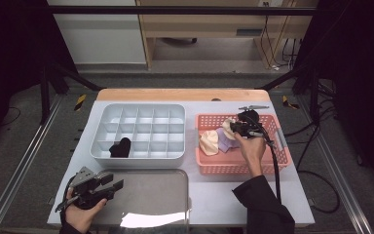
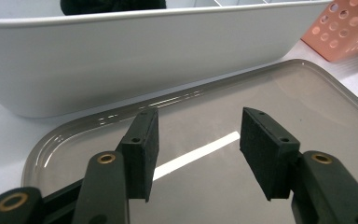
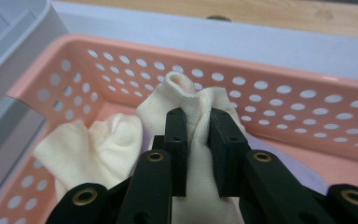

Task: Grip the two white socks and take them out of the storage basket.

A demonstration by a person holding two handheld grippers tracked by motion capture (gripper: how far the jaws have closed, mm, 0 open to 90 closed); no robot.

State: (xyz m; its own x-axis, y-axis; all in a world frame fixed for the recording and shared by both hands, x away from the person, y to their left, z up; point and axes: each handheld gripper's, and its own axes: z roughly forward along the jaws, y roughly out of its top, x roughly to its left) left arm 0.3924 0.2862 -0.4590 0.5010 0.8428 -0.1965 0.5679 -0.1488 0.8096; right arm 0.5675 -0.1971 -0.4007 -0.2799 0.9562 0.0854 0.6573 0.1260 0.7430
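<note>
Our right claw [image 3: 197, 154] is clamped on a cream sock [image 3: 200, 100], lifting its cuff inside the pink basket [image 3: 307, 98] at the counter's right side; the jaws have just been closing on the cloth. Another cream sock [image 3: 98, 140] and a lilac cloth [image 1: 225, 141] lie beside it, hemmed in by the perforated walls. Our left claw [image 2: 198, 149] gapes empty above the grey tray [image 2: 307, 107] at the near edge. Behind the tray sits the white divided box [image 1: 141, 129], one black sock [image 1: 120, 147] in a front compartment.

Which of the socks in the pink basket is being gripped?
The cream sock pinched upright between the right gripper jaws; the other cream one lies loose beside it.
</note>
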